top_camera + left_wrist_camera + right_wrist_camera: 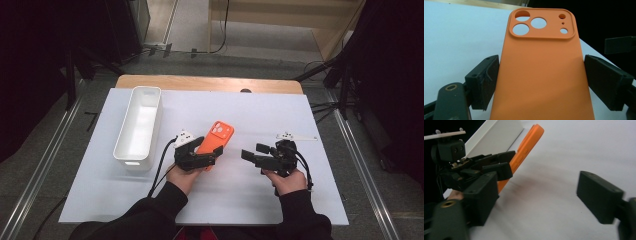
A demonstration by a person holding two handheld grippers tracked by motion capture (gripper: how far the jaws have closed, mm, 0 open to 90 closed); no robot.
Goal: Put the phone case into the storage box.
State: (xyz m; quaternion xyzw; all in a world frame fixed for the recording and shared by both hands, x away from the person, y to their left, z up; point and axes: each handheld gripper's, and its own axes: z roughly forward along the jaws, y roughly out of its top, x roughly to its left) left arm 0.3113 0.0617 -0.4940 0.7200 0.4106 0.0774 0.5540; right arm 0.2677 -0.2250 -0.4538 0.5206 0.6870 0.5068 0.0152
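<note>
An orange phone case (218, 134) with camera cut-outs is held by its lower end in my left gripper (210, 152), near the middle of the white table. In the left gripper view the case (541, 62) lies between the two black pads (484, 80), which press on its two long edges. The right gripper view shows the case (526, 147) tilted up off the table surface. My right gripper (252, 151) is to the right of the case, pointing left toward it. It (539, 195) stands open, with bare table between its jaws.
A long white bin (140, 125) stands empty at the left of the white sheet (250, 110), close beside the case and seen as a white wall (494, 135) in the right gripper view. A wooden table edge (210, 82) runs along the back.
</note>
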